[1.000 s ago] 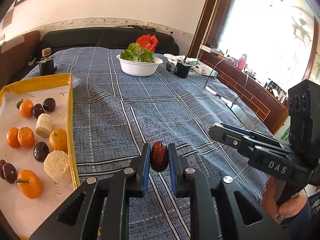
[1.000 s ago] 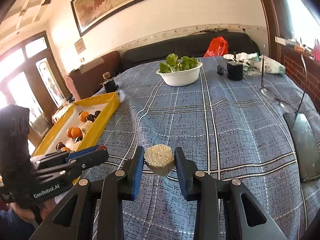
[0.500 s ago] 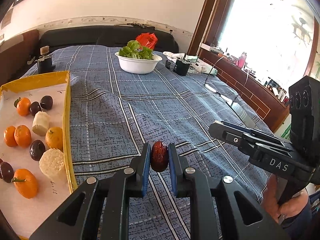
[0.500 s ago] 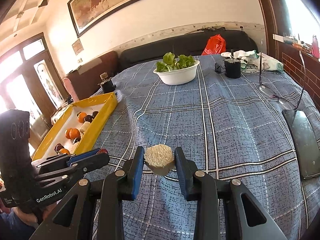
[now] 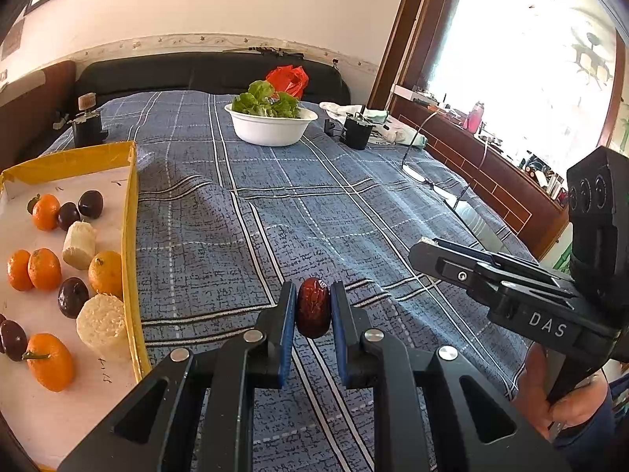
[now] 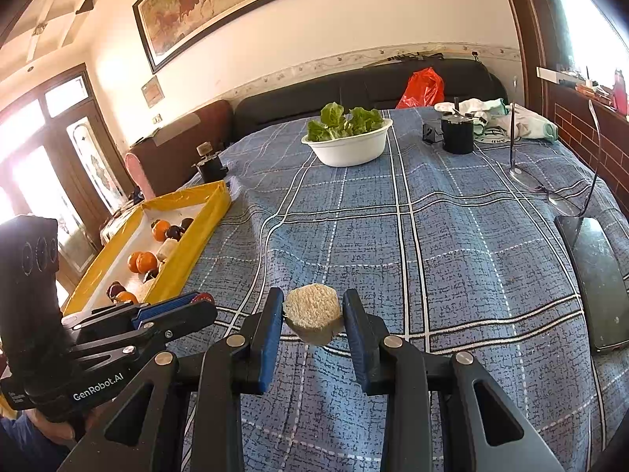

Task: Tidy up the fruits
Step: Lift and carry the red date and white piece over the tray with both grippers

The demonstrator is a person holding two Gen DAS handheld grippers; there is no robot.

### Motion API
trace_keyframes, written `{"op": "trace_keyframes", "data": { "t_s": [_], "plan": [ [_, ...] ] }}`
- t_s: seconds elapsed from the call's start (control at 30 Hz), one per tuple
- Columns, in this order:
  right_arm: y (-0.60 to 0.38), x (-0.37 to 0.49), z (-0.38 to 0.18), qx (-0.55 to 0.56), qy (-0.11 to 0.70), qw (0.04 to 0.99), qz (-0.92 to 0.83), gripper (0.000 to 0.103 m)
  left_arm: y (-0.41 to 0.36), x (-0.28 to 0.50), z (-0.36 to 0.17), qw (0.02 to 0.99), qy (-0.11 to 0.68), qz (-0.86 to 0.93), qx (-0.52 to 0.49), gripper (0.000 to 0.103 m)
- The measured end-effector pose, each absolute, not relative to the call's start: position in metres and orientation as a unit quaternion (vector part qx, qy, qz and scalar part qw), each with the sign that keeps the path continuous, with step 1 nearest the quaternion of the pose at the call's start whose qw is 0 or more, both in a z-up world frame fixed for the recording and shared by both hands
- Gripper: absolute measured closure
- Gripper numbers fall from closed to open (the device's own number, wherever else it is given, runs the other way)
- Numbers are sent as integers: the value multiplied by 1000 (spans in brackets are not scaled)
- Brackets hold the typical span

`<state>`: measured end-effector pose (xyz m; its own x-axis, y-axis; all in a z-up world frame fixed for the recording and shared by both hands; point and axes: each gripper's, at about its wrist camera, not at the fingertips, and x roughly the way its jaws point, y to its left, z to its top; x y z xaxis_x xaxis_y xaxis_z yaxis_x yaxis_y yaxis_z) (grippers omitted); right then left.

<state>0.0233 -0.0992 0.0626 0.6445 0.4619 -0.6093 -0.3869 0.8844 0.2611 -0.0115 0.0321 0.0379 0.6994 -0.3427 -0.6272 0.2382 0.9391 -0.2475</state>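
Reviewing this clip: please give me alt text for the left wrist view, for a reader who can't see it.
The left tool is shut on a dark red date above a blue plaid cloth. A yellow-rimmed tray of oranges, dark fruits and pale cylinders lies at left; the right tool reaches in from the right, and a white bowl of greens stands beyond.

bench draped in blue plaid cloth [image 5: 275, 212], bearing yellow-rimmed cardboard tray [image 5: 131, 212], white lettuce-filled bowl [image 5: 271, 128], black cylindrical pot [image 5: 355, 133], dark flat phone [image 6: 597, 275].

Tray [image 5: 131, 212] at left of cloth [image 5: 314, 212], fruit [image 5: 45, 269] inside. Bowl [image 5: 271, 128] at far middle, bag [image 5: 289, 78] behind it. Phone [image 6: 597, 279] at right edge.
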Motion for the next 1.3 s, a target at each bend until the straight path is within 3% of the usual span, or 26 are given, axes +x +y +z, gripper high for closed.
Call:
{"op": "trace_keyframes", "data": {
  "t_s": [0.6,1.3],
  "plan": [
    [-87,19,63,40,364,905,215,69,90,-46,63,936,309,-125,-115,86],
    [94,-22,75,-47,389,822,413,68,230,-95,37,929,314,-8,-198,86]
  ]
}}
